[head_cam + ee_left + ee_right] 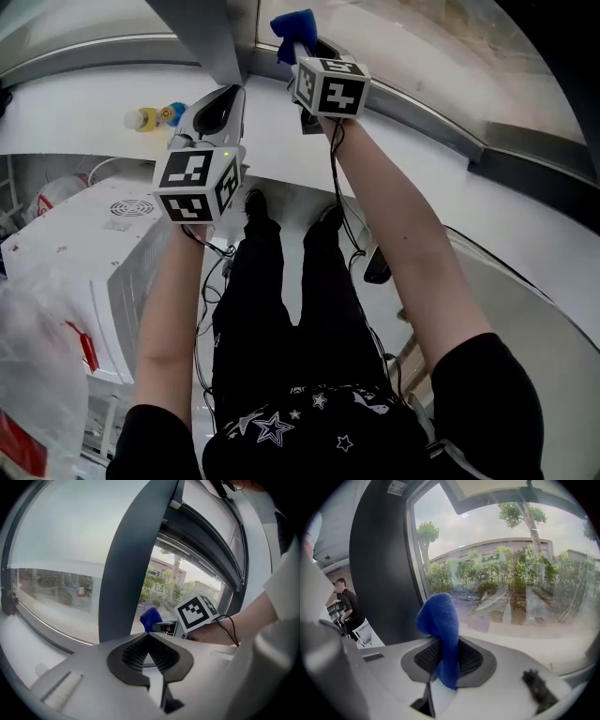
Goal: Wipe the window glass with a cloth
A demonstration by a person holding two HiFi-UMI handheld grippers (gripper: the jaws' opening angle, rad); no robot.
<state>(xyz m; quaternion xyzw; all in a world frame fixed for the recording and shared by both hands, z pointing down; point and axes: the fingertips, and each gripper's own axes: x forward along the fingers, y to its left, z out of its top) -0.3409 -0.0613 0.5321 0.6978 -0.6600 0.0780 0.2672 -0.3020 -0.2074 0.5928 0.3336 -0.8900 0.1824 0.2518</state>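
A blue cloth (292, 23) (440, 620) is pinched in my right gripper (302, 45) (445, 646), which is shut on it. Its free end sticks up in front of the window glass (422, 47) (511, 573), just right of the dark frame pillar (202, 33) (379, 573). Whether the cloth touches the pane is not visible. My left gripper (228, 94) (149, 639) is lower and to the left, by the pillar (126, 559). Its pads meet at the tip and hold nothing. The left gripper view also shows the cloth (150, 617) and the right gripper (168, 627) ahead.
A white sill (84, 103) runs under the window, with a yellow and blue object (155, 117) lying on it. Below left are a white box-shaped unit (94, 234) and a plastic bag (37, 356). A person (344, 604) stands far off at the left.
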